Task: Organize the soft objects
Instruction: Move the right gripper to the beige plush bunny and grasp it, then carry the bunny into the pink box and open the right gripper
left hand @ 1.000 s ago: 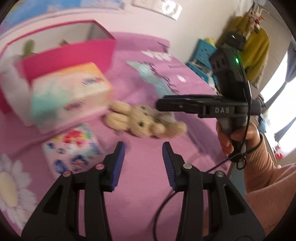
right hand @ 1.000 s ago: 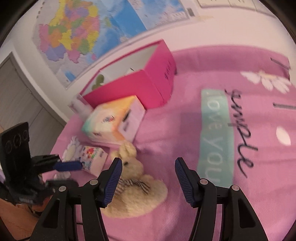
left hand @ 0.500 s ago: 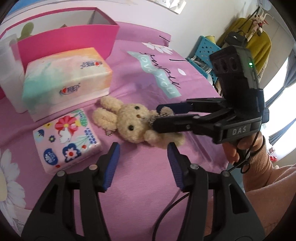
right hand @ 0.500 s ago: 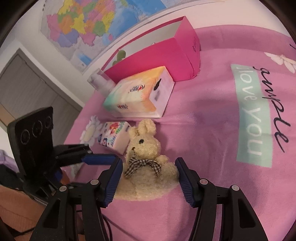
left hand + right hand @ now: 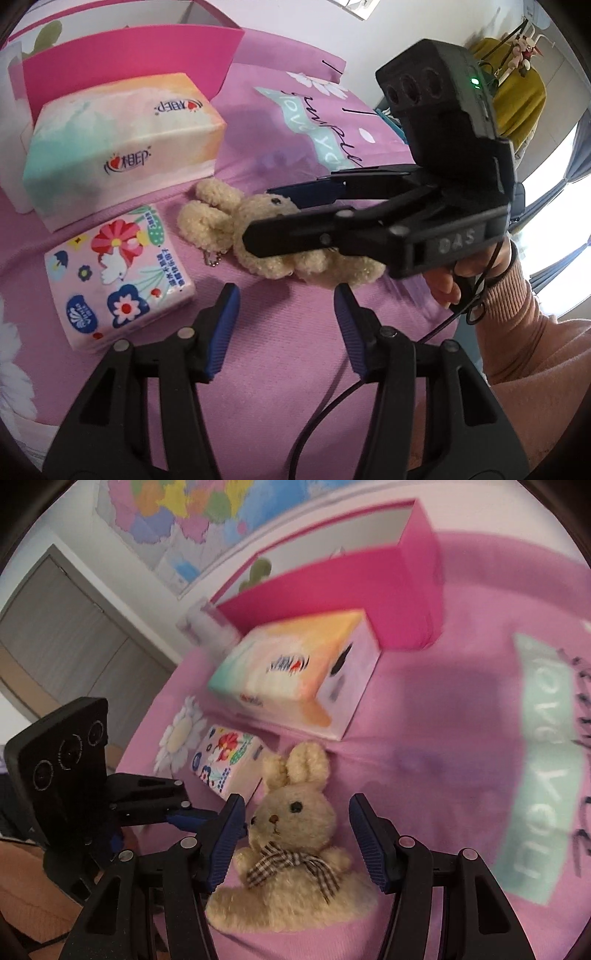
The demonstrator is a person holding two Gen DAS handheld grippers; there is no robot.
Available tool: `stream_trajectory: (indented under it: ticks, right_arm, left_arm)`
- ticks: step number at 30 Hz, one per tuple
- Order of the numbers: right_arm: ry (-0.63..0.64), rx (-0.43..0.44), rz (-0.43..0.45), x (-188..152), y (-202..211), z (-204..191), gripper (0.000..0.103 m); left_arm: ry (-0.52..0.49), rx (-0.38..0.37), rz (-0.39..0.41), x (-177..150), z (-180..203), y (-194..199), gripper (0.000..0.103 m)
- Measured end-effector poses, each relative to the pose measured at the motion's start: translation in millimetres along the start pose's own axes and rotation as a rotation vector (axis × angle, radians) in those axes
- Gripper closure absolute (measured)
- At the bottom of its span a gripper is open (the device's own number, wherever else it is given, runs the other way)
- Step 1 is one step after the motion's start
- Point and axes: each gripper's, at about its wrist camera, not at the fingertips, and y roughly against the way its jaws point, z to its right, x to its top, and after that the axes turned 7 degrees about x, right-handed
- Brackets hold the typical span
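A beige plush bunny (image 5: pixel 295 853) with a checked bow lies on the pink bedspread (image 5: pixel 436 738); it also shows in the left wrist view (image 5: pixel 221 229). My right gripper (image 5: pixel 297 830) is open with one finger on each side of the bunny's head, not closed on it; it also shows in the left wrist view (image 5: pixel 266 214). My left gripper (image 5: pixel 286 310) is open and empty, just in front of the bunny. A floral tissue pack (image 5: pixel 118 280) and a large tissue box (image 5: pixel 122 144) lie to the bunny's left.
An open pink box (image 5: pixel 129 62) stands behind the tissue box, also in the right wrist view (image 5: pixel 354 587). A white bottle (image 5: pixel 207 627) stands beside it. The bed's edge lies to the right, with a yellow garment (image 5: pixel 517 99) hanging beyond it.
My right gripper has moved forward and down until its open fingers straddle the bunny's head. My left gripper has edged closer to the bunny.
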Motion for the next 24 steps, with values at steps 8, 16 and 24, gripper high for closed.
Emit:
stream_trajectory:
  ticks: [8,16,24]
  right_arm:
    - [0.030,-0.004,0.033,-10.8,7.3,-9.9,0.059]
    - [0.067,-0.034,0.208,-6.7,47.8,-34.4,0.059]
    - [0.097,-0.041,0.348,28.2,69.3,-46.4,0.059]
  left_arm:
    - [-0.012,-0.023,0.027,3.7,4.1,6.6,0.049]
    - [-0.070,-0.025,0.126,21.4,15.2,36.4,0.049]
    - [-0.117,0.057,0.246,61.5,19.1,67.2,0.049]
